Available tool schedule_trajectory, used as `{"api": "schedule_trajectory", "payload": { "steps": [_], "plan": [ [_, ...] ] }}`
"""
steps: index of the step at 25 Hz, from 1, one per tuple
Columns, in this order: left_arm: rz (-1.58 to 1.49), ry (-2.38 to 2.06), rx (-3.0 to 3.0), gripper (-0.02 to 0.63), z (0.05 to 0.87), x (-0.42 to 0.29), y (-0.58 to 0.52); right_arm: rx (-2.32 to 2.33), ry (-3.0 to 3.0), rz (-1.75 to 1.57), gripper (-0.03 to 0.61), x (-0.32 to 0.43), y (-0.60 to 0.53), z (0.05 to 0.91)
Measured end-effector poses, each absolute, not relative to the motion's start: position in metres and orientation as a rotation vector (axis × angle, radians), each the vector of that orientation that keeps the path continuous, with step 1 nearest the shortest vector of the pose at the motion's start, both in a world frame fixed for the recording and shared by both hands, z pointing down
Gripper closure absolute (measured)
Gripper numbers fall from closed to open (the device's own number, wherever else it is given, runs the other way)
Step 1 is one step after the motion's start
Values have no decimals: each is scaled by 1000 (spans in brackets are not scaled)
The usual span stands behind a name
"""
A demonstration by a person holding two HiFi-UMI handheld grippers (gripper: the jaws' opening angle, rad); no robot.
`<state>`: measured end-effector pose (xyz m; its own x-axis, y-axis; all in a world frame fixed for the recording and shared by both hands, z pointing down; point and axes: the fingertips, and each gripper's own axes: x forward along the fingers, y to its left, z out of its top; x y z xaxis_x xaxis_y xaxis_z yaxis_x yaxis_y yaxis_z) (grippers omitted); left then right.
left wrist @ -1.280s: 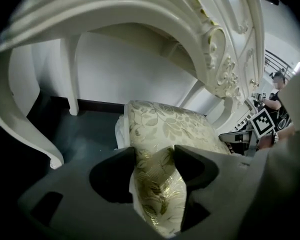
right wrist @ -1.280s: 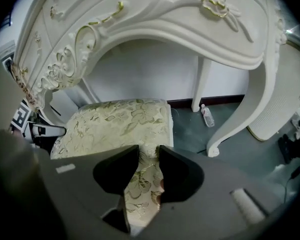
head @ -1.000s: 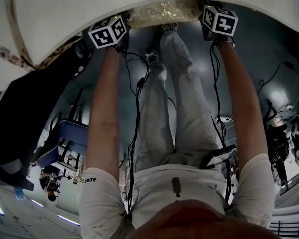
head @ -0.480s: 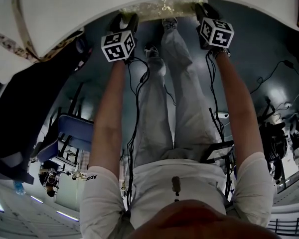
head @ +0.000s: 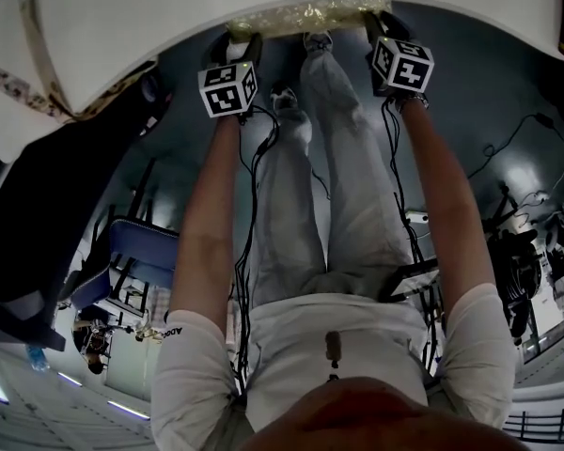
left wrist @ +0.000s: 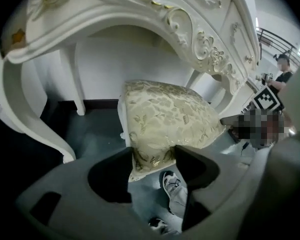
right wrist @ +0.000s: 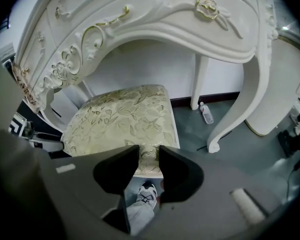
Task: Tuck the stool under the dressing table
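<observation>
A: Left gripper (left wrist: 153, 155)?
B: Jaws part-open, clamped on the near edge of the stool (left wrist: 165, 111) seat.
A: Right gripper (right wrist: 149, 153)?
B: Same: narrower gap, pinching that near edge. Stool stands partway under the dressing table (right wrist: 155, 19) arch.

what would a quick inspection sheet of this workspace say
surface: dark floor, smooth.
job's things: stool in the dressing table arch, near edge sticking out.
clutter: plastic bottle lying by a table leg.
grippers: left gripper and right gripper, jaws shut on the stool's near edge.
cables: black leads hanging from both grippers.
surroundings: blue chair, a bystander, white wall behind the table.
</observation>
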<state>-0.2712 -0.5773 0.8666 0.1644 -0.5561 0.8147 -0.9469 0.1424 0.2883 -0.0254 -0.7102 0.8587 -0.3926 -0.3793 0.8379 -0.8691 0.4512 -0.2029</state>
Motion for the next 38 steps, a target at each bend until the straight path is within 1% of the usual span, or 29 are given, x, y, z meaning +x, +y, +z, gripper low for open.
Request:
{"api": "schedule_trajectory", "payload": {
  "steps": [5,13,15,18,22,24,25,26,27,28,31,32,35,38],
  "plan": [
    [534,-1521,1536,318,870,-284,-592,1056,-1990,840,442,-34,-719,862],
    [420,-1626,1499,327,868,-305,-649,1096,-2022,800,442,-59,-783,858],
    [412,-1650,1491,339,865,-313,-658,1062,-2043,815,440,-66,-788,857],
    [409,-1655,1497,330,866,-322,-660,1033,-2073,782,440,-68,-785,860],
    [380,-1666,1519,335,865,-319,-656,1073,-2122,751,440,-67,-783,859],
    [386,-1682,1493,359,861,-318,-650,1109,-2111,780,440,-65,-780,855],
    [409,-1690,1487,405,857,-318,-646,1125,-2094,797,443,-62,-777,852],
    [436,-1695,1495,469,852,-316,-641,1131,-2075,800,474,-58,-773,848],
    [454,-1692,1512,489,846,-313,-635,1124,-2065,782,531,-55,-767,841],
    [459,-1682,1532,504,838,-308,-629,1099,-2072,745,569,-53,-761,833],
    [441,-1656,1573,589,813,-293,-606,975,-2120,648,572,-49,-734,809],
    [434,-1650,1584,606,804,-290,-597,942,-2133,635,572,-48,-724,801],
    [391,-1636,1619,606,764,-273,-572,886,-2174,640,572,-34,-691,766],
    [329,-1643,1691,606,702,-245,-551,867,-2241,655,572,-6,-658,708]
  ]
}}
